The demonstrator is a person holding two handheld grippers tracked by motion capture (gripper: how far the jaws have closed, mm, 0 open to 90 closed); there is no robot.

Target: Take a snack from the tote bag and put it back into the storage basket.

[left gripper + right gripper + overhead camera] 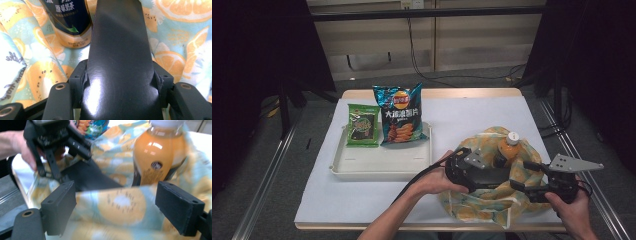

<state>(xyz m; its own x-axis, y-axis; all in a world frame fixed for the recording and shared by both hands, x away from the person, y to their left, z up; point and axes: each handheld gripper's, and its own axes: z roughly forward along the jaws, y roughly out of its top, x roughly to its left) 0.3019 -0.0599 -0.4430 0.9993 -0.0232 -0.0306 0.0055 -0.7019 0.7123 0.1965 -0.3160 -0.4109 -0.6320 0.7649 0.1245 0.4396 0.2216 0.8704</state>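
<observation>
Nearest, the right gripper (117, 207) spreads its fingers around the fruit-print bag (492, 200) rim, left gripper (472, 172) state unclear inside, bottle (508, 147) upright within, while chips (399, 115) and seaweed (363, 125) wait on the tray (377, 167) beyond.

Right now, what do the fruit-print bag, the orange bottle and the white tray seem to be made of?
The fruit-print bag looks like soft matte fabric: it folds and slumps. The orange bottle seems to be clear glossy plastic: highlights shine on it and the drink shows through; its white cap is probably plastic too. The white tray appears to be moulded plastic, smooth with rounded corners.
</observation>
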